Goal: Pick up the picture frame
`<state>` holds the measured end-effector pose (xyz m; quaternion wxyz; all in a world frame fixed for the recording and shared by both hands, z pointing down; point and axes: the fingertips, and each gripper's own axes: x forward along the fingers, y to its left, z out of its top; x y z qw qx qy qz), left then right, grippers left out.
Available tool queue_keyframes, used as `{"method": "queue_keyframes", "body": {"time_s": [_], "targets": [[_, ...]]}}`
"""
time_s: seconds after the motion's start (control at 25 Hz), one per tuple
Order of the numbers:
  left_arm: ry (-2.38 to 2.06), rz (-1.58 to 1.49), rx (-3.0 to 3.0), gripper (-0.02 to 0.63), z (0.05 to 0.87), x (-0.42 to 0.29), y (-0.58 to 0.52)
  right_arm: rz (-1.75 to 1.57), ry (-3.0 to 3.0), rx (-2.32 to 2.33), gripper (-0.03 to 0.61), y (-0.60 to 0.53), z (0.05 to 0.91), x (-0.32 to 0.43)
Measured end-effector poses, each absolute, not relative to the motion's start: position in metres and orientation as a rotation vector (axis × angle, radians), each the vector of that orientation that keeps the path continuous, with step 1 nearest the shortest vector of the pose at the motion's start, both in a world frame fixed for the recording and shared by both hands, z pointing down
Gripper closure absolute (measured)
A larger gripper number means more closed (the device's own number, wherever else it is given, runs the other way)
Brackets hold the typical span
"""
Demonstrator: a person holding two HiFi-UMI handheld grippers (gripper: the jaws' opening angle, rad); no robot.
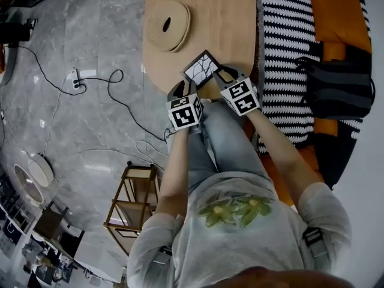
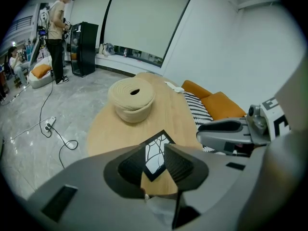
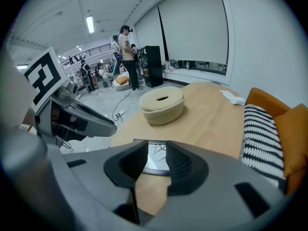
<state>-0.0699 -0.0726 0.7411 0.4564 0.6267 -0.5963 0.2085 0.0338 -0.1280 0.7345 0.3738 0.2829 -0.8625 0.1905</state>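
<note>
Black-rimmed rectangular picture frame (image 1: 201, 69) lies flat at the oval wooden bench's (image 1: 225, 17) six o'clock edge.
Left hand-held gripper (image 2: 156, 152) and right hand-held gripper (image 3: 155, 154) are both released, jaws apart around it. The beige coiled lidded basket (image 1: 168, 25) at eleven o'clock hides its contents.

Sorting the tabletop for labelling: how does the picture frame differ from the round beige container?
The picture frame is flat, dark-edged, angular; the container is round, beige, taller. The picture frame lies at the near edge; the container sits farther in. Both rest on the wooden table.
</note>
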Motion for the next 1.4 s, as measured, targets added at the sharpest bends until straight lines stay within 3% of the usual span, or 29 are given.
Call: {"method": "queue_keyframes", "body": {"time_s": [0.84,1.4], "targets": [[-1.433,0.538,1.499,0.482,0.832,-0.064,-0.068,0.506,-2.111,0.696,0.440,-0.131,0.836,0.042],[-1.427,0.558,1.456,0.472,0.858,-0.065,-0.066,0.527,-2.082,0.697,0.428,-0.134,0.859,0.045]]}}
